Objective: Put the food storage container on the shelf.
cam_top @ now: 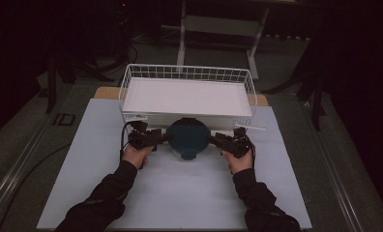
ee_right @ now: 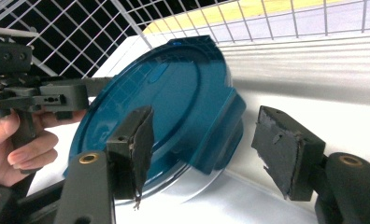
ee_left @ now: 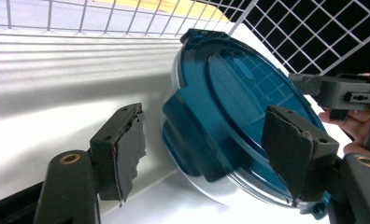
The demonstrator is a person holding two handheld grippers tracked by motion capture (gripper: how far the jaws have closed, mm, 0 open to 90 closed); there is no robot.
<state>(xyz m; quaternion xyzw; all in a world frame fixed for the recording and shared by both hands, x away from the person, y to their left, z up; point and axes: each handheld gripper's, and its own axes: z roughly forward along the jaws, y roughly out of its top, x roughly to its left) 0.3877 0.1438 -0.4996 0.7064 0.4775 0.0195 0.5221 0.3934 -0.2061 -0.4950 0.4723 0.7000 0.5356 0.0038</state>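
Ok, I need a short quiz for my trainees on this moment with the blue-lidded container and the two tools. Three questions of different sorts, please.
1. True or false: the blue-lidded container lies inside the wire basket.
2. Where is the container? A) between the left tool and the right tool; B) left of both tools; C) on the floor.
3. What colour is the mat under the container?

Key: 1 false, it is in front of the basket; 2 A; 3 white.
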